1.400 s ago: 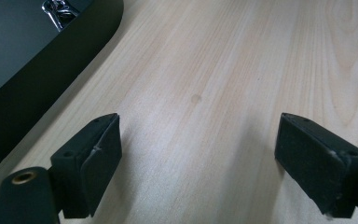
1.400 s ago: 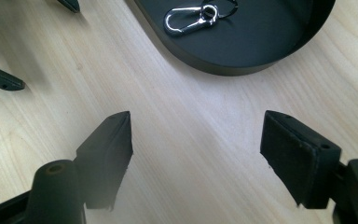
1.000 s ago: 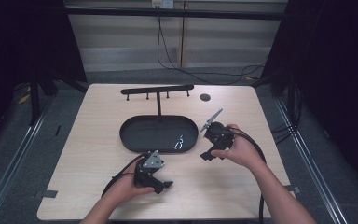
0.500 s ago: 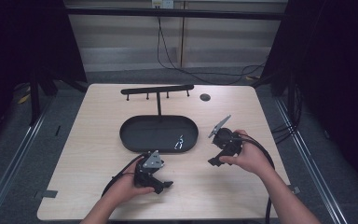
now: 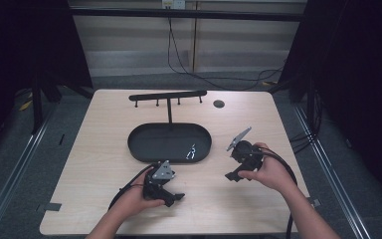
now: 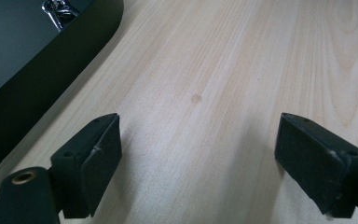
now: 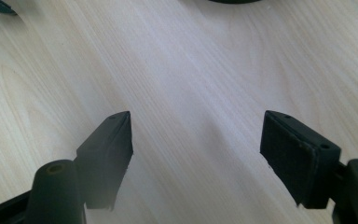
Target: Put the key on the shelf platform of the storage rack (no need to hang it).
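Both grippers sit low over the wooden table (image 5: 104, 149) with their jaws spread wide and nothing between them: the left gripper (image 5: 176, 198) is near the front edge, just in front of the black oval tray (image 5: 144, 149), and the right gripper (image 5: 230, 177) is off the tray's right end. A small shiny metal clip (image 5: 191, 152) lies inside the tray near its right end, apart from both grippers, and the left gripper view catches it at the top corner (image 6: 58, 10) beside the tray's rim (image 6: 51, 60). Behind the tray stands a black rack (image 5: 168, 95) with small pegs, and a dark round disc (image 5: 219, 103) lies on the table to its right.
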Demonstrator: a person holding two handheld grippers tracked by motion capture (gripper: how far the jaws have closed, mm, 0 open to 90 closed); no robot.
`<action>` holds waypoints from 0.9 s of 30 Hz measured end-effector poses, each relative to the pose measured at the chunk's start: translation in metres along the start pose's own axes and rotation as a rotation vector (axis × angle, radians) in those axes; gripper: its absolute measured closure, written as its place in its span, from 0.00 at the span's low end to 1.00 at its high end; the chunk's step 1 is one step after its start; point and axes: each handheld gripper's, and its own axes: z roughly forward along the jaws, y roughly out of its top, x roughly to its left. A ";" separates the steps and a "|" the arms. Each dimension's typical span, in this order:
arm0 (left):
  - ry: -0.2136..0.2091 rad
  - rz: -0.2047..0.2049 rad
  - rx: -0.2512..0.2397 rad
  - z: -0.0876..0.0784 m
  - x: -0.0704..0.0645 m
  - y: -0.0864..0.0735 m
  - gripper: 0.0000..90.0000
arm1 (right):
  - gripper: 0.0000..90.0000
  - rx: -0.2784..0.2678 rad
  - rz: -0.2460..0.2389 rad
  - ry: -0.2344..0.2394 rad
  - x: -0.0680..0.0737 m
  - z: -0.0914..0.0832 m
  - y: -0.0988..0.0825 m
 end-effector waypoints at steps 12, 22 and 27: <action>0.000 0.000 0.000 0.000 0.000 0.000 0.16 | 0.29 0.005 0.016 -0.001 0.002 0.003 -0.017; -0.001 0.001 0.001 0.000 0.000 0.000 0.16 | 0.29 0.007 0.029 0.001 -0.001 0.006 -0.031; 0.001 0.000 0.002 0.000 0.000 0.000 0.16 | 0.29 0.010 0.036 0.002 -0.002 0.008 -0.039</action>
